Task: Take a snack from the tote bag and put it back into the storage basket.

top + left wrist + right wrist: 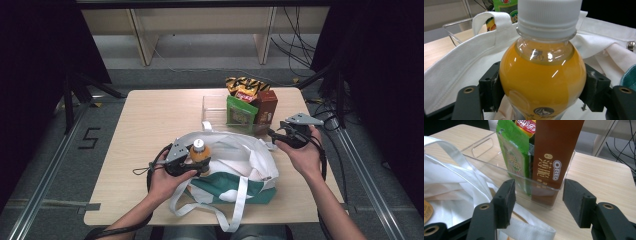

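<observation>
Left gripper view: left gripper (541, 92) has its two black jaws standing wide on either side of an orange-juice bottle (542, 80), one pad against each flank of the round body at its widest part. Pads appear to touch the plastic; grip reads as closed on the bottle. Bottle is upright, white screw cap (549, 11) on, orange liquid filling it up to the neck. A dark round logo sits low on the front, partly cut off.

Directly behind and under the bottle lies a white tote bag (461, 65), its strap loop standing up at upper left. High view places the same bottle (199, 152) over the open mouth of the bag (240, 155), which has a green lower panel and lies at the near middle of the table (150, 115).

Right gripper view: right gripper (539, 200) has its jaws parted with nothing between the pads. They point at a clear plastic bin (499, 162) just past the bag's edge. Bin holds a brown Oreo box (554, 152) upright, with a green snack packet (511, 150) beside it. High view shows the right gripper (285, 135) just beside the bin's near right corner.
</observation>
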{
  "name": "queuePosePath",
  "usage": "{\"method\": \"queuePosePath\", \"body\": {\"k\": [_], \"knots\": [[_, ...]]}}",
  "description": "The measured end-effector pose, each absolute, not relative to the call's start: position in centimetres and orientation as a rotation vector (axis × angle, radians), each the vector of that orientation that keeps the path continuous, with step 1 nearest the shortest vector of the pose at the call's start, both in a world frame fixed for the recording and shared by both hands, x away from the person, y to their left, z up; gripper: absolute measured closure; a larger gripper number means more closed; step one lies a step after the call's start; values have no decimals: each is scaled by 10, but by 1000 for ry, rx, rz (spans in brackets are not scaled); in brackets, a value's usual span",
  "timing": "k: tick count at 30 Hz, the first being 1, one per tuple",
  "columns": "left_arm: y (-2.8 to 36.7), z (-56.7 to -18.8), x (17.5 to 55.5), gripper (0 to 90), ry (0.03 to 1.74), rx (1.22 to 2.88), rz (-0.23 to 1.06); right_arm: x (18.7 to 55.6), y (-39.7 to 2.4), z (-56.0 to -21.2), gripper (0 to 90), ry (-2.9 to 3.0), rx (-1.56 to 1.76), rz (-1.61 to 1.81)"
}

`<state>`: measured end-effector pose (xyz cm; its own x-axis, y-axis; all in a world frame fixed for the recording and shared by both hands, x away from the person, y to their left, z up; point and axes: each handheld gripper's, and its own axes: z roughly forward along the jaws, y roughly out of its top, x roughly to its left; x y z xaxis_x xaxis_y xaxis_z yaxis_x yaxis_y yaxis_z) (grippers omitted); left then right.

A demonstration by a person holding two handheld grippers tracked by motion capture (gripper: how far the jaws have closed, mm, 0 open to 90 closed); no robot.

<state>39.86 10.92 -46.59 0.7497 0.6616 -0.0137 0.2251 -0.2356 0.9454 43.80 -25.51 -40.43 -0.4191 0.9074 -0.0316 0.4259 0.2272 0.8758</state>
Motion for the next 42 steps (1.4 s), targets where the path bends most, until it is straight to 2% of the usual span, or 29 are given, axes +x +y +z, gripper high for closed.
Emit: {"method": "queuePosePath", "body": {"k": [42], "knots": [[114, -433, 398, 303, 686, 1731, 503, 436, -259, -403, 442, 1924, 1235, 1136]]}}
